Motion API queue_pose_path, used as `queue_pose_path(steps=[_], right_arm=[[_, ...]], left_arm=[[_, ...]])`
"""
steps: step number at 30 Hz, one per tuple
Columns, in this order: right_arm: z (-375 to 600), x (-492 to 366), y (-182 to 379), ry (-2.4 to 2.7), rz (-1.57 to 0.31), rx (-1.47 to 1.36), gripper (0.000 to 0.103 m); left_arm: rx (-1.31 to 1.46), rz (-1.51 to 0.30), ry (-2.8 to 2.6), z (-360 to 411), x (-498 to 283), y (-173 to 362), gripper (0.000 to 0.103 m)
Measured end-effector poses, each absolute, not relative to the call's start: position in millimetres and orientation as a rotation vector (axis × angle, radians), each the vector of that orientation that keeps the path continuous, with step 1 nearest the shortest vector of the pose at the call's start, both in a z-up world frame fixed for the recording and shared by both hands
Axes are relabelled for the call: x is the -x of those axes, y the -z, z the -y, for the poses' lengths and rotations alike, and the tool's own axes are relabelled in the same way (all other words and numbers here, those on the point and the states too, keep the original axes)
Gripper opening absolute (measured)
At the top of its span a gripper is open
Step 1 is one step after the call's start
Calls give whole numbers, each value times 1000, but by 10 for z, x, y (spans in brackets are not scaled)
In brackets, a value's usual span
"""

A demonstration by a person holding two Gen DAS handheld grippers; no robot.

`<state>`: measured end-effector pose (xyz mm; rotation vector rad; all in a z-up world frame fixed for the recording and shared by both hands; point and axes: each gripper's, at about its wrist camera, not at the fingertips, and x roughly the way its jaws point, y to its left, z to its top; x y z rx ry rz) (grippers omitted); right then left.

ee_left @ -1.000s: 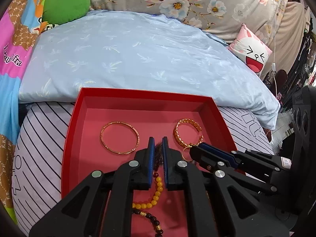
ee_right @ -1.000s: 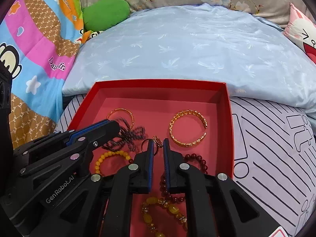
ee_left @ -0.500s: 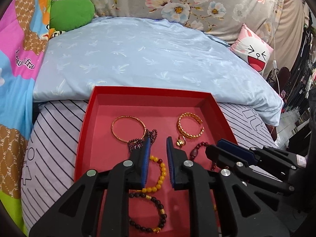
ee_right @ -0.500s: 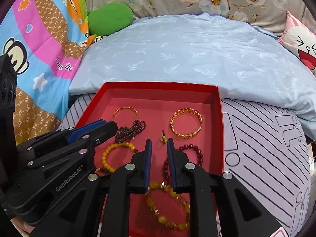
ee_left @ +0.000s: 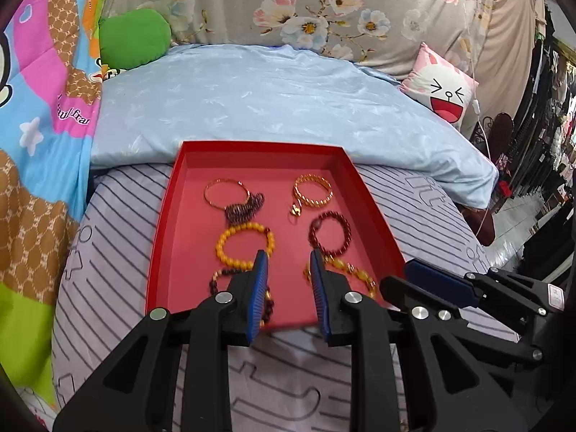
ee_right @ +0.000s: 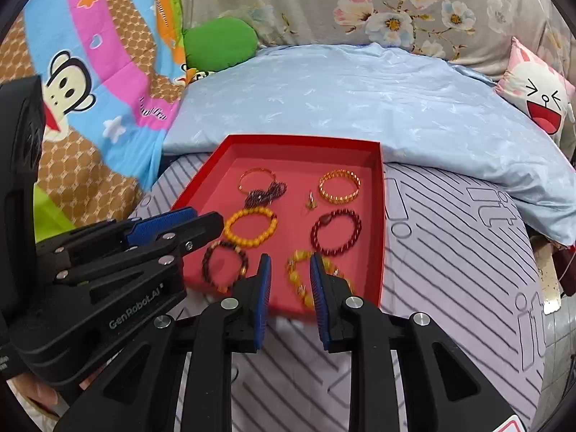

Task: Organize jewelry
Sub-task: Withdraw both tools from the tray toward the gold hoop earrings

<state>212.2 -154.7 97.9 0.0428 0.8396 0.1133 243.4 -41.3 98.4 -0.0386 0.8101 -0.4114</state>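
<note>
A red tray [ee_left: 169, 194] [ee_right: 379, 194] lies on the striped bed and holds several bracelets: a thin gold bangle [ee_left: 226, 193], a gold chain cuff [ee_left: 312, 189], a dark beaded string [ee_left: 244, 207], a small gold ring [ee_left: 296, 211], a yellow bead bracelet [ee_left: 244, 245] [ee_right: 251, 230], a red bead bracelet [ee_left: 330, 234] [ee_right: 335, 232], a dark bead bracelet [ee_right: 224, 265] and an amber one [ee_right: 300, 280]. My left gripper [ee_left: 289, 257] is open and empty above the tray's near edge. My right gripper [ee_right: 288, 261] is open and empty beside it.
A light blue duvet [ee_left: 270, 97] lies behind the tray. A green cushion [ee_left: 135, 37] and a pink cartoon pillow [ee_left: 444, 90] sit at the back. A colourful blanket [ee_right: 90, 82] covers the left side.
Both grippers have opened, let go of the dark beaded string and the ring, and pulled back and up from the tray.
</note>
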Motion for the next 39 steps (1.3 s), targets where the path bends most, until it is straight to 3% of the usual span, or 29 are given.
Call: queue_pose_path(steps=[17, 36, 39], right_arm=[[1564, -1129, -652, -103, -923, -82, 23], [1647, -753, -320, -55, -974, -83, 23], [1651, -721, -258, -52, -984, -81, 28]], left_arm=[[12, -882, 379, 426, -1472, -697, 23], [-1, -940, 286, 110, -1007, -429, 23], [-3, -949, 283, 79, -929, -376, 26]])
